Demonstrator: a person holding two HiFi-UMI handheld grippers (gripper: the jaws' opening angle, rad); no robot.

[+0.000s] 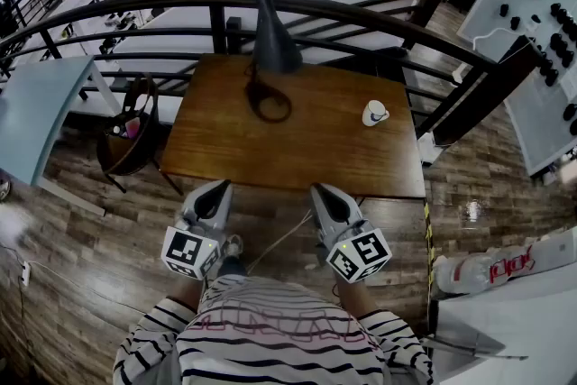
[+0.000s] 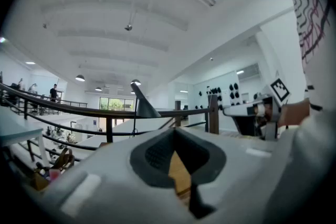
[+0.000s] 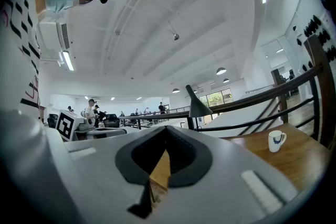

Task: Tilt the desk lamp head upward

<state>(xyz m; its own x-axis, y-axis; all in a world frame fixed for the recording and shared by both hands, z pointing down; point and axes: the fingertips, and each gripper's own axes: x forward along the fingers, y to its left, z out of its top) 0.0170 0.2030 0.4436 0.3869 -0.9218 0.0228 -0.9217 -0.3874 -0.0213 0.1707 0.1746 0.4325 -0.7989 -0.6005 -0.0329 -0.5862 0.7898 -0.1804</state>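
Observation:
A dark grey desk lamp [image 1: 270, 36] stands at the far edge of the wooden table [image 1: 297, 149], its cone head pointing down and its round base [image 1: 269, 102] resting on the wood. The lamp head appears far off in the left gripper view [image 2: 143, 105] and the right gripper view [image 3: 197, 104]. My left gripper [image 1: 215, 191] and right gripper [image 1: 323, 194] hover side by side at the table's near edge, both shut and empty, well short of the lamp.
A white cup [image 1: 374, 113] sits on the table's right side, also seen in the right gripper view [image 3: 275, 140]. A black railing [image 1: 361, 13] runs behind the table. A chair [image 1: 131, 135] stands to the left, a white counter [image 1: 505, 302] to the right.

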